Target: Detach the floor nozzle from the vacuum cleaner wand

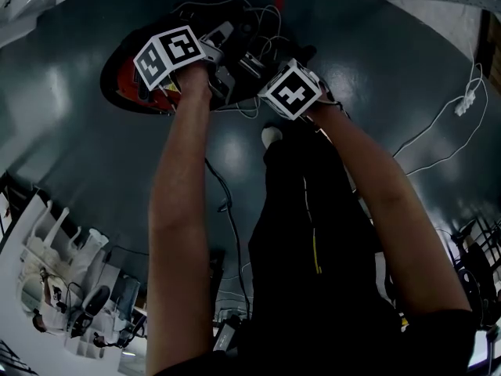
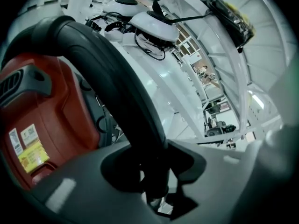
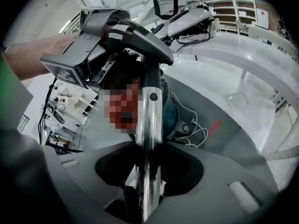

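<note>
Right gripper (image 3: 148, 190) pinches shiny chrome wand tube (image 3: 152, 111), left gripper (image 2: 154, 190) clamps black curved plastic handle (image 2: 117, 78); straight, steady pull looks advisable

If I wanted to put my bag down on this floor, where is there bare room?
Bare dark floor lies left, between the red vacuum cleaner and the white shelves; more at upper right, before the white cable. Crowded: the wire tangle by the vacuum.
</note>
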